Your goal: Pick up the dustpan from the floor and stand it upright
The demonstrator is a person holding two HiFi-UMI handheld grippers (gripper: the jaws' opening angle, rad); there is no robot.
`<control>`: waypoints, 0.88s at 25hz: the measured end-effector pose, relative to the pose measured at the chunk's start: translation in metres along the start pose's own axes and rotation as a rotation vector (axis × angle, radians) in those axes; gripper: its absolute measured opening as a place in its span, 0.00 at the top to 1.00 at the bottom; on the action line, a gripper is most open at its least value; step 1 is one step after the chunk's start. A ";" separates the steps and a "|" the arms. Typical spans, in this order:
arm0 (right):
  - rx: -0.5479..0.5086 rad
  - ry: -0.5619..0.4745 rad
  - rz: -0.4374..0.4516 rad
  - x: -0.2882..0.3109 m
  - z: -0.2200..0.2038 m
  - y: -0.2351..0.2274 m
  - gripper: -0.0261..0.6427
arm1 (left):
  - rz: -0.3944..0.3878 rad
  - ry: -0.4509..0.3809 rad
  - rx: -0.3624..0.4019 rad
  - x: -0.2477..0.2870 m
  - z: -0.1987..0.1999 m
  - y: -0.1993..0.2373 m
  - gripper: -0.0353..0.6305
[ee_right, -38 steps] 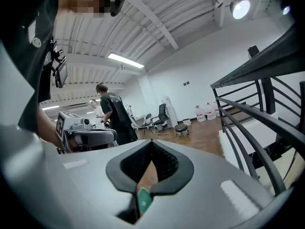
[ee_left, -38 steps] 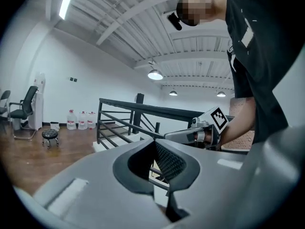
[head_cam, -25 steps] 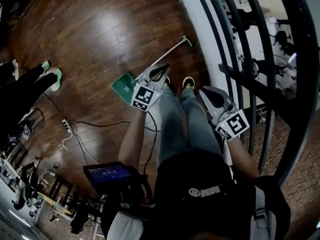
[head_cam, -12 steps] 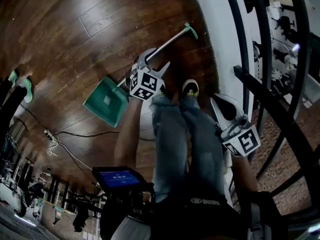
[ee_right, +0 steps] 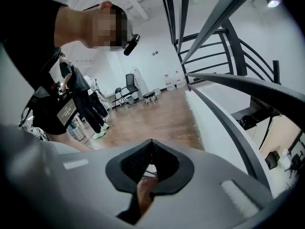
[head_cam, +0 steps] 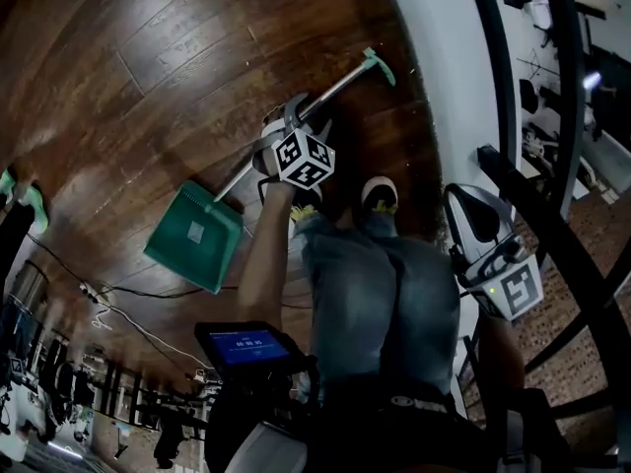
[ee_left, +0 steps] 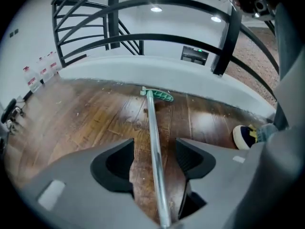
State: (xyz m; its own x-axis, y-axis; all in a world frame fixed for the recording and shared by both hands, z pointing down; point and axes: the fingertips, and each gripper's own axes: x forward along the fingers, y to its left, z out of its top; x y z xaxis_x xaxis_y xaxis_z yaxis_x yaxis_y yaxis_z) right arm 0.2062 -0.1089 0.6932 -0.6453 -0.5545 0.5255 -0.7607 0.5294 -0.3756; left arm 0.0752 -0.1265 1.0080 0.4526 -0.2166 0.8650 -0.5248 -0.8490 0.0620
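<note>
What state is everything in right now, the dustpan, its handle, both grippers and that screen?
dustpan: lying flat on the floor, not upright.
handle: lying along the floor, not gripped.
left gripper: open, handle between its fingers, which have just been opening.
right gripper: shut, empty.
screen: lit.

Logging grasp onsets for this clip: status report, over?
Left gripper: jaws just opening, astride dustpan handle, not clamped. Right gripper shut, empty. Dustpan flat on wood floor. Nothing on the handle; person's shoe beside it.
</note>
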 end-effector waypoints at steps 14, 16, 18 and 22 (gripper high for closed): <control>-0.014 -0.011 0.015 -0.003 0.026 0.004 0.96 | 0.123 0.030 -0.062 -0.023 0.021 0.028 0.78; 0.014 -0.012 0.039 -0.010 0.046 0.025 0.96 | 0.183 -0.049 -0.097 -0.077 0.048 0.047 0.79; 0.013 -0.011 0.080 -0.024 0.069 0.053 0.96 | 0.250 -0.140 -0.135 -0.140 0.077 0.061 0.79; -0.037 0.009 0.180 -0.055 0.110 0.111 0.96 | 0.386 -0.313 -0.199 -0.258 0.117 0.074 0.79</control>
State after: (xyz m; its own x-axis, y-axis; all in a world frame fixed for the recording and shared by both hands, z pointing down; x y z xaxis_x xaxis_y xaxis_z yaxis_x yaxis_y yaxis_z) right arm 0.1496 -0.0901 0.5389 -0.7701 -0.4426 0.4594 -0.6297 0.6427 -0.4364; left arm 0.0038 -0.1900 0.7314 0.3771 -0.6545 0.6554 -0.8084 -0.5779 -0.1120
